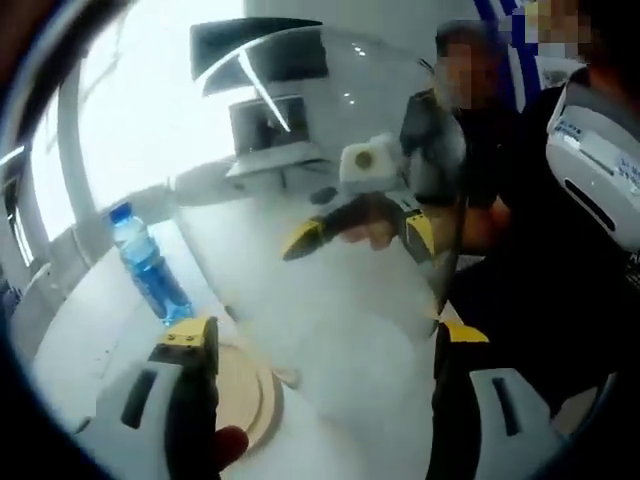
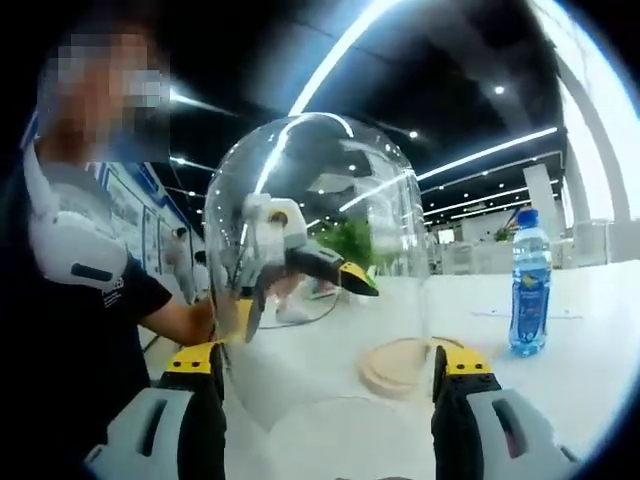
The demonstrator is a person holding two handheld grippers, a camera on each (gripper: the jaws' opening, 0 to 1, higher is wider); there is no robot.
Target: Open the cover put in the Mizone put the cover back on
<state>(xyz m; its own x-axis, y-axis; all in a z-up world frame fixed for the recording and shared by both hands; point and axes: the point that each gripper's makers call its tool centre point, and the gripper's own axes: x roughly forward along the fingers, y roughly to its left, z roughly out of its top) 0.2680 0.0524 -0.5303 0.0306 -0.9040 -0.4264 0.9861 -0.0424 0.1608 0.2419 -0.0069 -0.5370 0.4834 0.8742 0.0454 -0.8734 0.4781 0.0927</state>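
Both grippers are clamped on the clear glass dome cover point(image 2: 320, 270), one on each side of it. Seen in the left gripper view, the left gripper point(image 1: 325, 340) has its yellow-tipped jaws spread wide with the cover's point(image 1: 330, 200) curved wall pressed between them; through the glass the right gripper point(image 1: 360, 228) shows on the far side, its own yellow tips against the dome. From the right gripper view, the right gripper point(image 2: 325, 365) likewise straddles the lower part of the cover, and the left gripper point(image 2: 300, 262) appears through the glass opposite.

Held this way, the cover is lifted off the round wooden base point(image 1: 252, 395), which lies on the white table point(image 1: 90, 320) beneath and a little aside of the dome; in the right gripper view the base point(image 2: 400, 365) sits just behind the cover's lower edge.

Upright on the table point(image 2: 590, 370) stands the Mizone bottle point(image 2: 528, 285), blue-capped with blue liquid, well outside the dome and apart from both grippers. In the left gripper view the bottle point(image 1: 148, 265) stands beyond the base, near the left jaw tip
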